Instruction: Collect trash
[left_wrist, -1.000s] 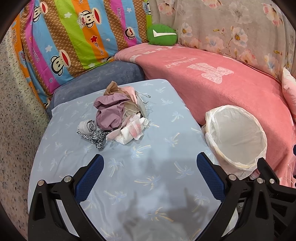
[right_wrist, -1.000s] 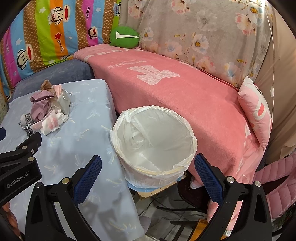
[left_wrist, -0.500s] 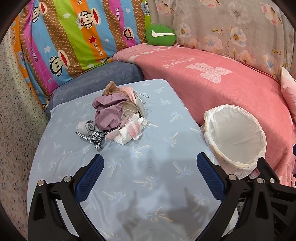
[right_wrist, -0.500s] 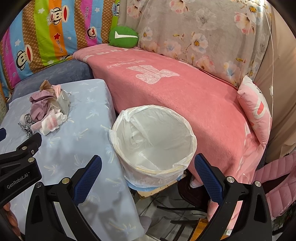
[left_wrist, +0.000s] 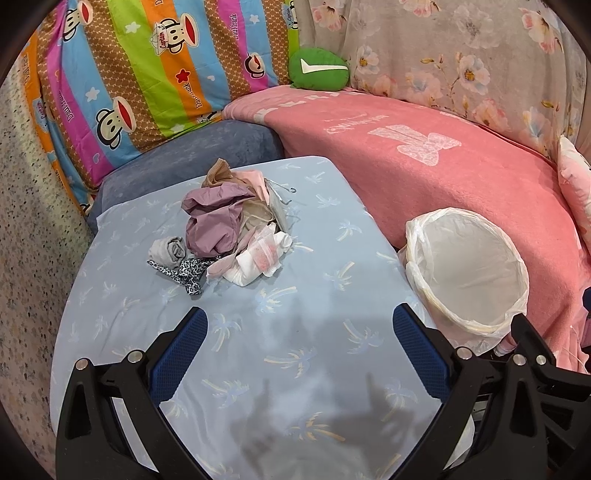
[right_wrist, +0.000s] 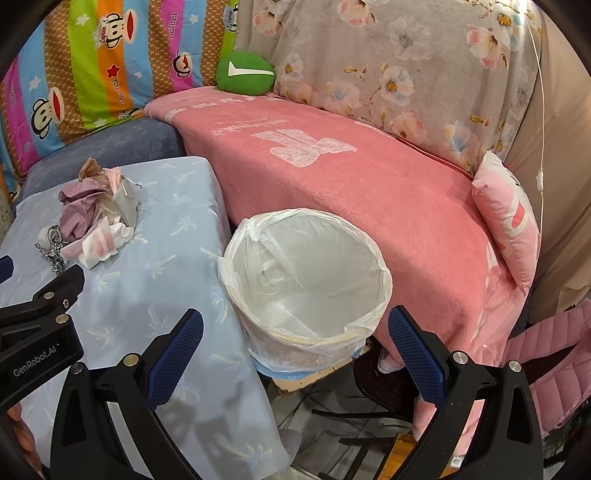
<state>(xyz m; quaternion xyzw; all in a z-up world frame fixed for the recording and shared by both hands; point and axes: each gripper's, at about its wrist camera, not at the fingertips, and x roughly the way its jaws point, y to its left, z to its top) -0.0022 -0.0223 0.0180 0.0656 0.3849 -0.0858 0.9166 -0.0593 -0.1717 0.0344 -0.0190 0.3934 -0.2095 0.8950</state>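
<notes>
Nothing is collected yet. The trash pile (left_wrist: 236, 232), crumpled wrappers, tissue and cloth scraps, lies near the far edge of the blue-clothed bench (left_wrist: 295, 354). The lined bin (right_wrist: 306, 284) beside the bench's right edge looks empty. The left gripper (left_wrist: 299, 343) and right gripper (right_wrist: 295, 343) hover with jaws wide open, holding nothing.

A green cushion (left_wrist: 318, 73) sits at the corner between a striped monkey-print sheet (left_wrist: 147, 74) and a floral cover (left_wrist: 461, 55); a pink blanket (left_wrist: 443, 166) lies below.
</notes>
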